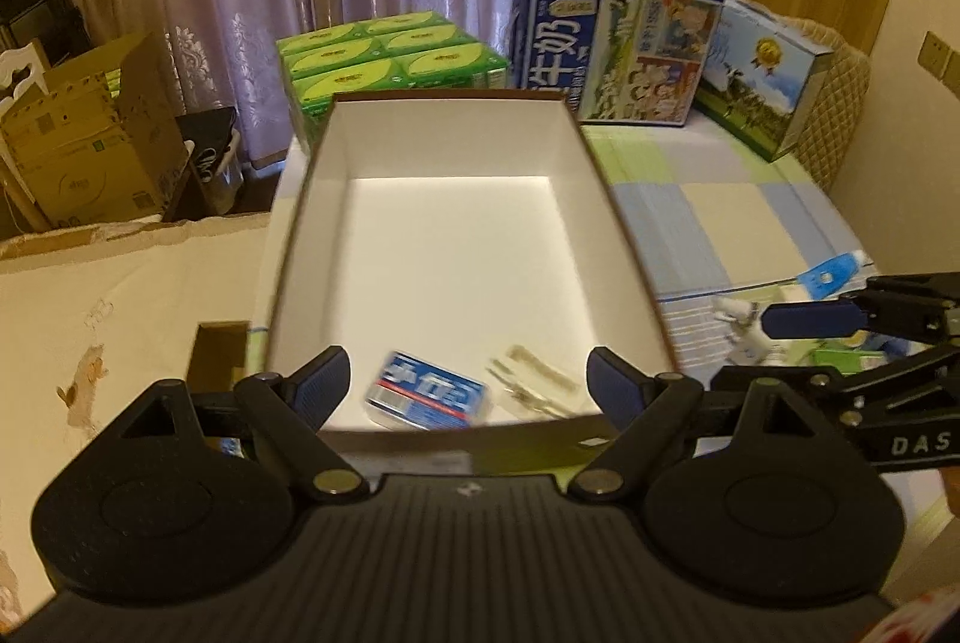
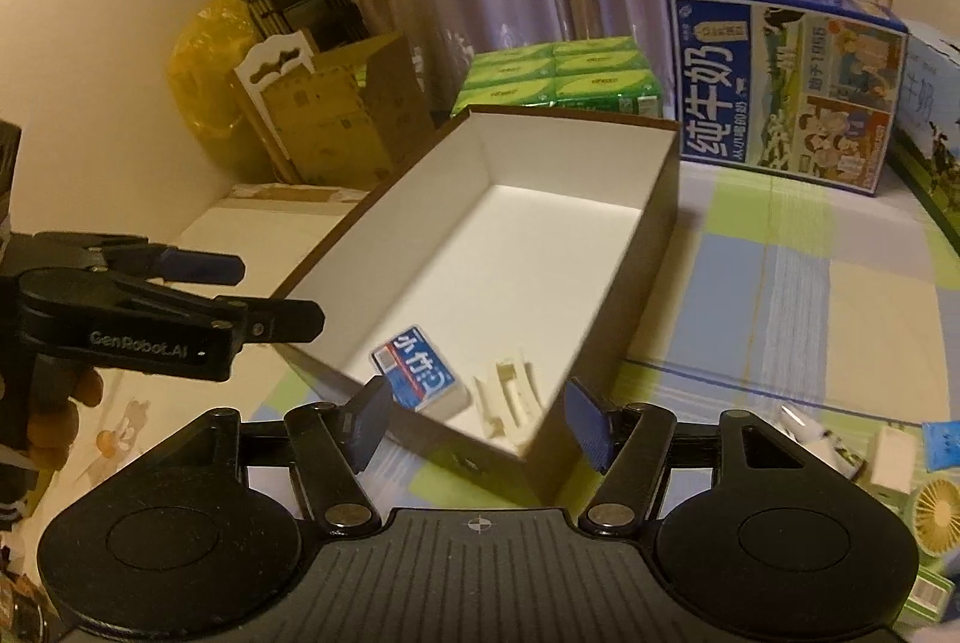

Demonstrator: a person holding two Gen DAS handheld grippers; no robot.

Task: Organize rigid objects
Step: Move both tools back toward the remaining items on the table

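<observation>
A long open box [image 1: 456, 247], brown outside and plain white inside, sits on a checked cloth [image 1: 738, 217] of pale green, blue and cream. Most of its floor is bare. At the near end lie two things side by side: a small blue and white packet [image 2: 420, 373] with white lettering too blurred to read, and just right of it a cream plastic clip [image 2: 510, 394].

The left gripper [image 1: 468, 385] hangs over the box's near end with its blue-padded fingers spread wide and nothing between them. The right gripper [image 2: 474, 418] hovers over the near corner, fingers apart too, pinching nothing. "GenRobot.AI" is printed along the side of the left gripper, seen from the right wrist; the other one shows "DAS".

Behind the box stands a blue milk carton [image 2: 786, 85] with large white characters, 纯牛奶, and cartoon pictures. Beside it is a pack of green boxes [image 1: 390, 55], their labels too small to read.
</observation>
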